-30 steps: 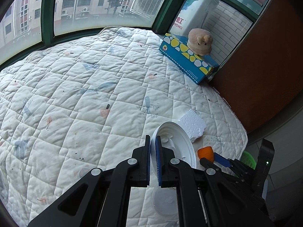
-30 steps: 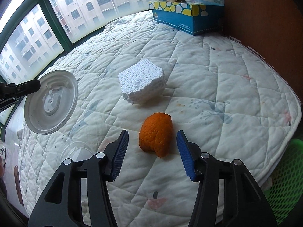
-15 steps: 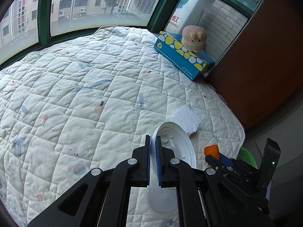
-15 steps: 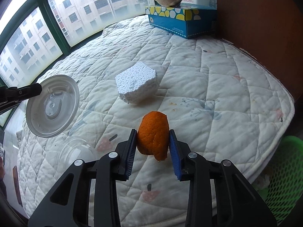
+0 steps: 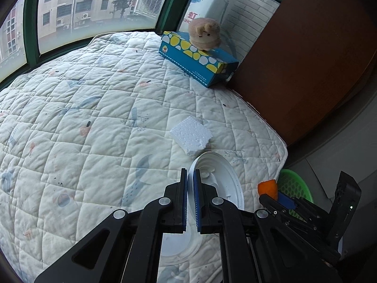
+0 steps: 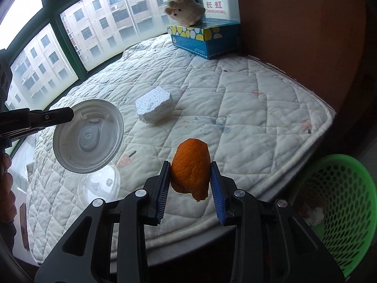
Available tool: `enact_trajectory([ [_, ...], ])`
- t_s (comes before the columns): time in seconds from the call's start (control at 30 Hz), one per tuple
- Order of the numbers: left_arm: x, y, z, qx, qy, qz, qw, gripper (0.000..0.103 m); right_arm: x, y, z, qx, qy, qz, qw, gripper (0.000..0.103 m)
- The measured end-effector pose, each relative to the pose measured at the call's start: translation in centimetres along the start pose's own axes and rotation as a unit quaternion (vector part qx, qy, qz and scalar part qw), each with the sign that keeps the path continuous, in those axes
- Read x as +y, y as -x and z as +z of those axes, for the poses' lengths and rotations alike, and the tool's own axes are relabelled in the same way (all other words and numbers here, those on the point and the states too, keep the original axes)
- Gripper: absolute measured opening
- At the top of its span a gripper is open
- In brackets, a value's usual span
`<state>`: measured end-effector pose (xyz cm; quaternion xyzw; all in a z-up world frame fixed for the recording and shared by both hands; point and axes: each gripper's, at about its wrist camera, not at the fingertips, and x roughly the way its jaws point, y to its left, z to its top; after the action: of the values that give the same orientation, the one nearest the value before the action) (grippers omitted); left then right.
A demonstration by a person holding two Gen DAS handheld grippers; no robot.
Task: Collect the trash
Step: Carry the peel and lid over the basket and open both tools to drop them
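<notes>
My left gripper [image 5: 191, 174] is shut on the rim of a clear plastic lid [image 5: 223, 184], held up above the quilted bed [image 5: 94, 122]; the right wrist view shows that lid [image 6: 88, 136] at the left. My right gripper [image 6: 190, 169] is shut on a piece of orange peel [image 6: 191, 168], lifted off the quilt near the bed's edge. In the left wrist view the peel [image 5: 267, 186] shows at the right, over the green mesh basket [image 5: 294, 184]. A white foam block [image 6: 154, 106] lies on the quilt beyond the peel. A second clear lid [image 6: 100, 184] lies flat on the bed.
The green basket [image 6: 339, 202] stands on the floor off the bed's right corner, with scraps inside. A blue tissue box [image 6: 205, 39] with a plush toy [image 6: 185, 10] on it sits at the far side by the window. A brown panel [image 6: 306, 35] borders the bed at the right.
The right gripper closed on the orange peel and lifted it off the quilt toward the bed's edge. The left gripper carried the lid the same way; the basket now shows in both views.
</notes>
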<state>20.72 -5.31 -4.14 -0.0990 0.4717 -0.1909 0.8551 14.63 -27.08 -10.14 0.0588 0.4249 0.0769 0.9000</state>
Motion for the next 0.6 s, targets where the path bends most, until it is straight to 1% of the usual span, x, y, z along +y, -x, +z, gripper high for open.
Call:
enact_trajectory([
  [0.4, -7.7, -2.0, -1.4, 0.023, -0.054, -0.036, 0.9977, 0.006, -6.0, 4.0, -3.4, -0.009, -0.047, -0.041, 0.998, 0.034],
  [0.6, -11.6, -3.5, -1.8, 0.036, -0.080, -0.053, 0.9948, 0.006, -9.7, 6.0, -5.0, -0.008, -0.066, -0.071, 0.995, 0.034],
])
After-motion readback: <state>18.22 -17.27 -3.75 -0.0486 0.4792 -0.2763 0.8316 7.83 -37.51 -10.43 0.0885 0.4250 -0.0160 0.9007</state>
